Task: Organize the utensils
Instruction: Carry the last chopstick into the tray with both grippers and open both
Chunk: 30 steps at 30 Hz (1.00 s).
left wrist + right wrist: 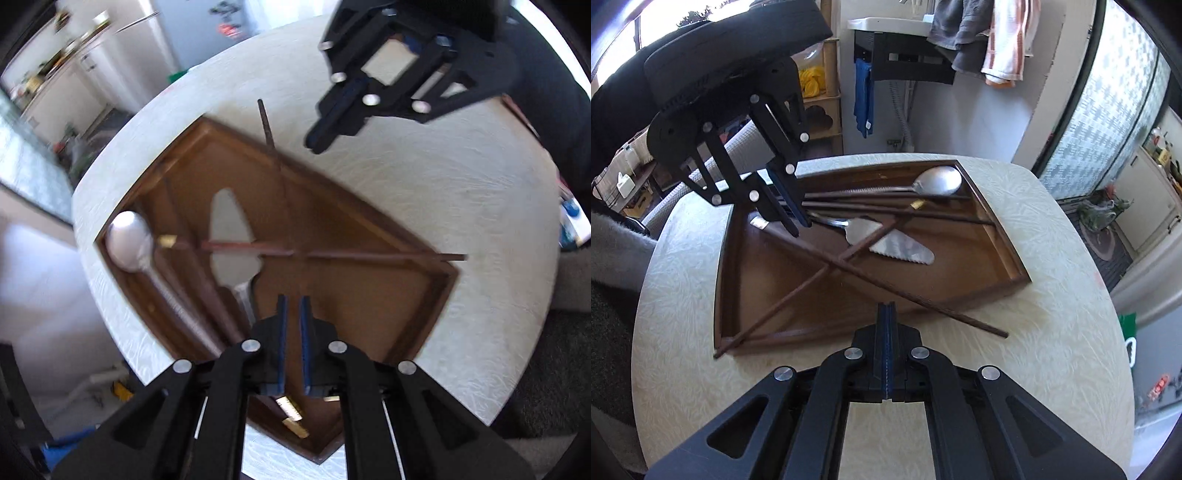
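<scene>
Two hand-held grippers hang over the wooden tray (997, 236) on the pale patterned counter (1052, 295), both tilted steeply down. Left hand-held gripper (293, 301) is up over the tray's interior, its blue pads drawn almost together with only a sliver between, nothing caught in them. Right hand-held gripper (887, 306) sits above the tray's near rim by the counter's near edge, pads pressed flat against each other, empty too.

Down in the tray: a long-handled metal spoon (938, 181) lies along the far wall, bowl toward the far right corner. Next to it, a serrated cake server (905, 249) rests on the tray floor. Two dark chopsticks (846, 264) cross each other over the middle, one tip poking out past the near left corner, the other out over the near rim onto the counter, just right of the right hand-held gripper.
</scene>
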### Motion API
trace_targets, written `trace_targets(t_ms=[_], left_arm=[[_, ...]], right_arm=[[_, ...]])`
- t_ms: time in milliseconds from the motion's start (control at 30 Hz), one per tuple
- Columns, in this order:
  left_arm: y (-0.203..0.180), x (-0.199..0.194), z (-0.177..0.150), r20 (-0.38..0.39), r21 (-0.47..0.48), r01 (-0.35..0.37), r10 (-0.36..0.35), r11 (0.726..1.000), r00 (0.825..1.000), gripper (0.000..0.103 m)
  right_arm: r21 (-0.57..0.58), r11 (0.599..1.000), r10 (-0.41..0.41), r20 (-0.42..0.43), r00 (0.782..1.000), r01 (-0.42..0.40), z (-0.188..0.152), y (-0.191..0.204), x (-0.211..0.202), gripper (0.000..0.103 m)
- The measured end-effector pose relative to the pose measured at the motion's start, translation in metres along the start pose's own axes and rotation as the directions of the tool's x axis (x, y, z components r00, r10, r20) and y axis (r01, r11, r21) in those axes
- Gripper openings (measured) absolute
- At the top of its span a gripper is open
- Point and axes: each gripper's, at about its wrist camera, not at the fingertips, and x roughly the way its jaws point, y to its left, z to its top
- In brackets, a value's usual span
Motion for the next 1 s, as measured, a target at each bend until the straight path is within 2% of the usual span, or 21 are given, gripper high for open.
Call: trace_targets(t_ms=[100,267,367,400,433,467,500,533,567,600,633,667,767,867,933,967,1000], left_arm=[[0.011,-0.007,-0.003,0.045,-0.062,-0.004,0.006,0.998,0.999,0.007],[0.004,-0.031,-0.002,0.131,-0.037,-0.019,0.024,0.999,0.991,0.008],[-0.003,-0.043,0.000,0.181,-0.086,-0.070,0.084,0.994,0.980,0.013],[-0.005,-0.046,0.002,0.202,-0.134,-0.107,0.133,0.985,0.970,0.028],[-0.007,-0.048,0.007,0.217,-0.184,-0.146,0.185,0.972,0.958,0.053],[-0.010,-0.050,0.008,0.229,-0.211,-0.168,0.216,0.963,0.949,0.058],[-0.017,-0.054,0.009,0.249,-0.236,-0.183,0.241,0.954,0.938,0.059],[-0.021,-0.055,0.011,0.254,-0.271,-0.204,0.274,0.941,0.928,0.063],[-0.029,-0.056,0.012,0.255,-0.309,-0.210,0.294,0.927,0.921,0.067],[-0.037,-0.057,0.011,0.257,-0.325,-0.189,0.280,0.926,0.925,0.077],[-0.045,-0.054,0.011,0.249,-0.328,-0.172,0.261,0.929,0.933,0.089],[-0.051,-0.052,0.010,0.243,-0.326,-0.172,0.259,0.929,0.935,0.090],[-0.073,-0.045,0.000,0.227,-0.339,-0.167,0.252,0.926,0.941,0.090],[-0.087,-0.045,-0.010,0.216,-0.390,-0.208,0.308,0.897,0.926,0.090],[-0.096,-0.046,-0.023,0.215,-0.445,-0.223,0.346,0.867,0.913,0.092],[-0.100,-0.047,-0.029,0.211,-0.468,-0.238,0.369,0.851,0.905,0.093],[-0.108,-0.050,-0.037,0.207,-0.491,-0.267,0.409,0.829,0.889,0.093]], right_arm=[[0.005,1.000,-0.004,0.026,1.000,0.004,0.002,-0.001,-0.003,0.000],[0.004,0.999,-0.049,0.016,0.999,0.049,0.001,0.000,-0.008,0.000],[0.048,0.992,-0.124,0.072,0.990,0.120,-0.003,0.001,-0.023,0.000],[0.066,0.990,-0.132,0.092,0.987,0.126,-0.005,0.004,-0.029,0.000],[0.081,0.986,-0.156,0.109,0.982,0.148,-0.008,0.008,-0.034,0.001],[0.102,0.977,-0.199,0.112,0.974,0.188,-0.011,0.012,-0.038,0.002],[0.119,0.967,-0.236,0.104,0.966,0.224,-0.013,0.016,-0.039,0.002],[0.137,0.953,-0.285,0.089,0.954,0.272,-0.016,0.022,-0.039,0.006],[0.161,0.940,-0.318,0.079,0.945,0.303,-0.017,0.026,-0.040,0.027],[0.217,0.924,-0.336,0.064,0.940,0.316,-0.020,0.029,-0.042,0.045],[0.258,0.919,-0.323,0.057,0.945,0.299,-0.023,0.034,-0.043,0.077],[0.274,0.920,-0.309,0.064,0.949,0.281,-0.025,0.041,-0.045,0.082],[0.297,0.922,-0.282,0.068,0.957,0.250,-0.028,0.064,-0.049,0.082],[0.379,0.888,-0.308,0.073,0.949,0.259,-0.030,0.081,-0.056,0.082],[0.449,0.850,-0.337,0.060,0.939,0.277,-0.033,0.092,-0.057,0.082],[0.468,0.833,-0.357,0.050,0.933,0.294,-0.034,0.099,-0.057,0.082],[0.502,0.804,-0.392,0.044,0.919,0.319,-0.036,0.108,-0.059,0.082]])
